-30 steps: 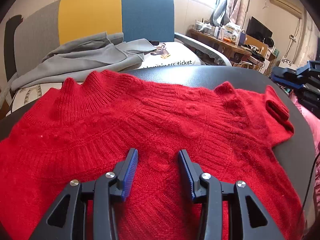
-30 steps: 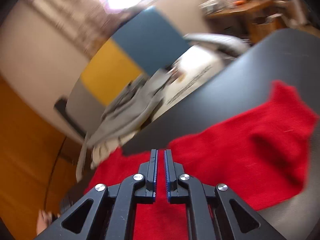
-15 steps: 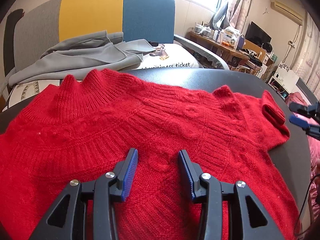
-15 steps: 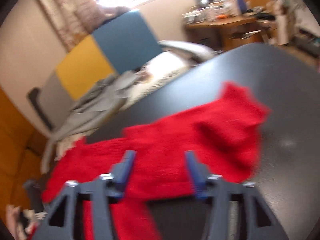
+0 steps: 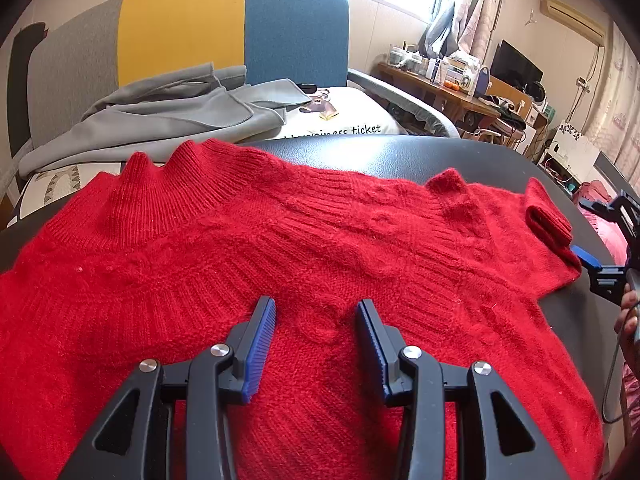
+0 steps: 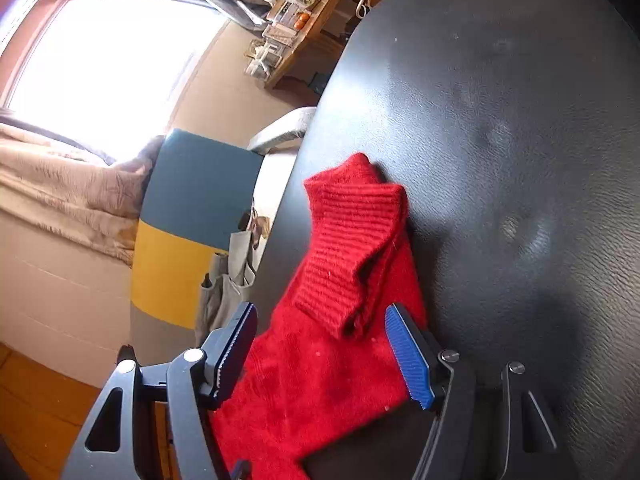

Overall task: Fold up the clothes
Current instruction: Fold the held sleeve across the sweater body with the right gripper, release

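Note:
A red knitted sweater (image 5: 320,240) lies spread flat on the black table (image 5: 400,156), collar toward the chair. My left gripper (image 5: 316,316) stands open over the sweater's middle, tips low on the knit, nothing pinched. At the sweater's right end, the short sleeve with its ribbed cuff (image 6: 348,248) lies doubled over. My right gripper (image 6: 320,344) is rolled on its side and open, its blue pads either side of that sleeve (image 6: 320,380) and apart from the cloth. The right gripper (image 5: 600,256) also shows at the far right in the left wrist view.
Behind the table stands a chair with a grey, yellow and blue back (image 5: 240,28), holding a grey garment (image 5: 180,108) and a white printed cushion (image 5: 340,120). A cluttered wooden desk (image 5: 440,80) is at the back right. Bare table (image 6: 500,160) lies beyond the sleeve. A hand (image 5: 628,312) grips the right tool.
The right gripper went from shut to open, rolled sideways and dropped toward the sleeve cuff, coming into the left wrist view at the right edge. The left gripper and the sweater stayed put.

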